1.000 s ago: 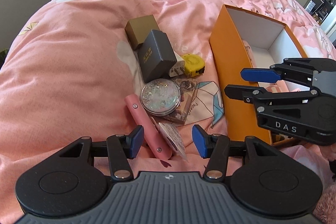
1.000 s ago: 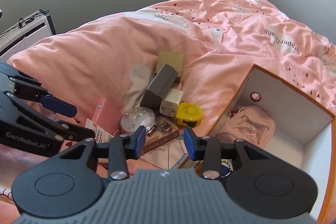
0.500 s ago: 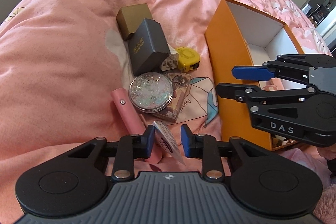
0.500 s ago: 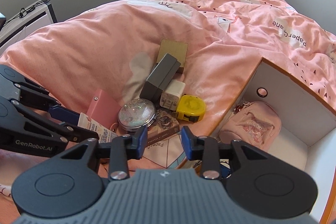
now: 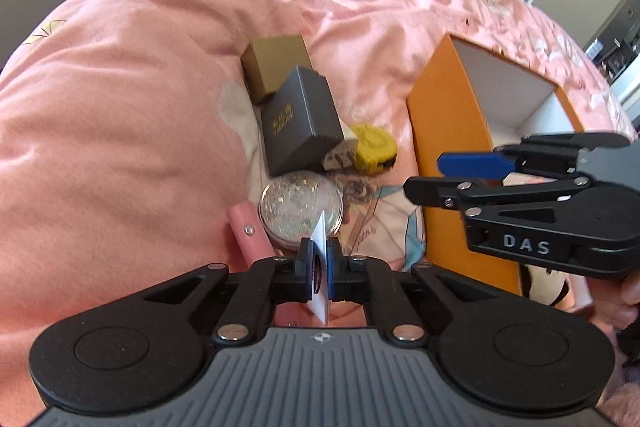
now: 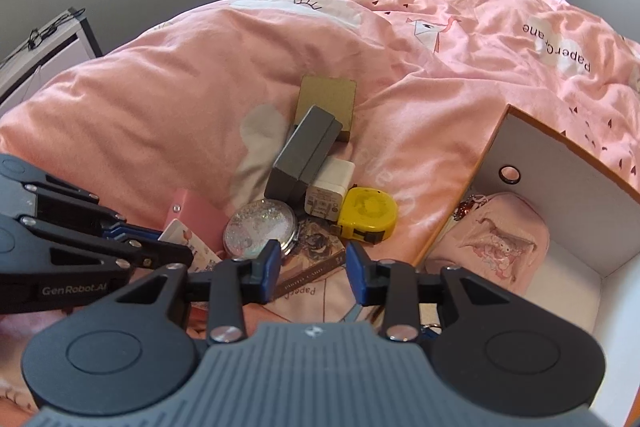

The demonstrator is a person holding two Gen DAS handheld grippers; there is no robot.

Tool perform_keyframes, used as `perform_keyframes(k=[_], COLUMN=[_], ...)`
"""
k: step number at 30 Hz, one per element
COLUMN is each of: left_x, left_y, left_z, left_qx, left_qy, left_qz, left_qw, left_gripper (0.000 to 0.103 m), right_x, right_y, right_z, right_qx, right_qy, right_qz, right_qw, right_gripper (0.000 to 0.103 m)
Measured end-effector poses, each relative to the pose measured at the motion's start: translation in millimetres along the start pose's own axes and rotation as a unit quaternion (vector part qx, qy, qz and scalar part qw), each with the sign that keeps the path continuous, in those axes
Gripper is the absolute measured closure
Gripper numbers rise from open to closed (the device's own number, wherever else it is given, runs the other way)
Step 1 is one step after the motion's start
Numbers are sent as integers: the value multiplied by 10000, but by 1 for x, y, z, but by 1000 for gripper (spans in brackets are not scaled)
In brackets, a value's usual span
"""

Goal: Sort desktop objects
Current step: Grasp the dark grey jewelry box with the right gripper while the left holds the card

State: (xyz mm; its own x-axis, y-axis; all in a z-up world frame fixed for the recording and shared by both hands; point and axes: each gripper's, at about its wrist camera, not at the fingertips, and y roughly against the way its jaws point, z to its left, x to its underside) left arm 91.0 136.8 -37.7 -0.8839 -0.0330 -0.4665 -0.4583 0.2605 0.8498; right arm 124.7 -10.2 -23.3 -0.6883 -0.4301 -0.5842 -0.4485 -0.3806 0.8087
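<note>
My left gripper [image 5: 319, 259] is shut on a thin white packet [image 5: 320, 233], pinched edge-on just above the pile on the pink duvet. In the right wrist view the left gripper [image 6: 168, 243] comes in from the left with the packet [image 6: 188, 241] at its tips. My right gripper [image 6: 312, 263] hovers over the pile beside the orange box [image 6: 560, 195]; its jaws are opening slightly, with nothing between them. In the left wrist view the right gripper [image 5: 424, 174] crosses in front of the orange box [image 5: 448, 131].
The pile holds a glitter compact [image 5: 296, 207], pink case [image 5: 246, 231], grey box [image 5: 300, 123], gold box [image 5: 276, 67], yellow tape measure [image 5: 374, 143], white charger [image 6: 330, 189] and a card booklet [image 6: 316, 247]. A pink pouch [image 6: 496, 239] lies inside the orange box.
The left jaws have come together on the white packet, which now stands upright between the pads. The right gripper has drifted a little over the pile.
</note>
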Motion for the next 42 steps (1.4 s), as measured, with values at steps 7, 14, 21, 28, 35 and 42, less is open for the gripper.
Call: perform_keyframes(k=[7,14,21,28,35,42], left_x=[-22,-40,-46,-46,-47,-51], left_y=[17,20,9,5,5,21], left_z=[10,21,29,36,34,20], left_qx=[169,-29,-286,-317,-325,-283], left_qy=[354,614,651,729,744,672], left_qz=[-518,-889,-799,-743,-765,-991], left_qw=[9979,9941,9943,9941,9938,9924], left_gripper=[97,97,97,97,97,97], right_x=[-22,-44,-59,-65,-63,-60], right_y=[-16,-39,-67,-86,-86,-49], right_z=[-12,-21,-26,-31,-30,-30], right_qx=[-189,-477,-522,-634,-674,-869], right_qy=[-757,-1416,-1726,-1877,-1845,-1843], right_qz=[21,40,208,351,285,-118], right_qw=[9969,9888,9834,9795,9801,9790], right_gripper=[63,58,58,59,67,68])
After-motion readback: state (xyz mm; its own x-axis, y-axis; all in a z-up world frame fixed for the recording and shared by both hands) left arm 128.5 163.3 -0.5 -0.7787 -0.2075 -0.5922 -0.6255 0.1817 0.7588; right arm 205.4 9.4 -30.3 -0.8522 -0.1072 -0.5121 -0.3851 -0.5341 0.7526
